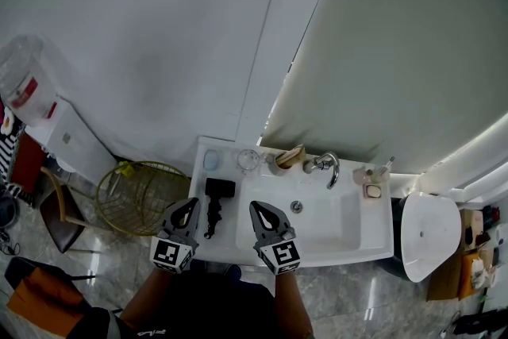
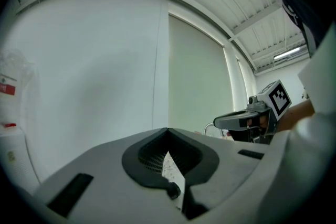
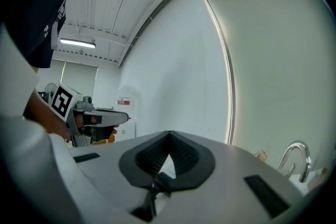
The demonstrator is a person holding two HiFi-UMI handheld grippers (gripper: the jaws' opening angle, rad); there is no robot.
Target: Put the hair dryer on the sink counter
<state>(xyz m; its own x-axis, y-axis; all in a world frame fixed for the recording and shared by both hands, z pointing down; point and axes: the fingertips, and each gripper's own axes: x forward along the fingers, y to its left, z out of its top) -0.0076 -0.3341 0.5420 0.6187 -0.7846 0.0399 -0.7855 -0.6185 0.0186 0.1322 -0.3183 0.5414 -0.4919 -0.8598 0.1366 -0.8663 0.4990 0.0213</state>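
Far left: water dispenser [image 1: 67, 140] against the wall, with a wire basket [image 1: 135, 198] on the floor between it and the desk [image 1: 226, 246].

Left tool [image 1: 187, 209]: jaws fully together, nothing in them. It sits over the desk's left front edge, just left of the dryer and not gripping it. From the head view I can't tell whether it touches the dryer.

Dryer [image 1: 218, 190]: black, lying flat on the desk left of the basin [image 1: 325, 222]. Its head points toward the wall and its handle toward the person, and it lies between the two tools. Behind it by the wall are a small blue thing [image 1: 211, 160] and a glass [image 1: 248, 161].

Right tool [image 1: 260, 212]: jaws together too, empty. It's just right of the dryer, over the basin's left rim, and clear of the dryer. Each tool shows in the other's gripper view, side by side and roughly level, both aimed at the wall.

Further right: faucet [image 1: 327, 165] at the back of the basin, with a soap dish [image 1: 371, 188] at the desk's right end. A toilet [image 1: 429, 233] stands beside the desk, far right.
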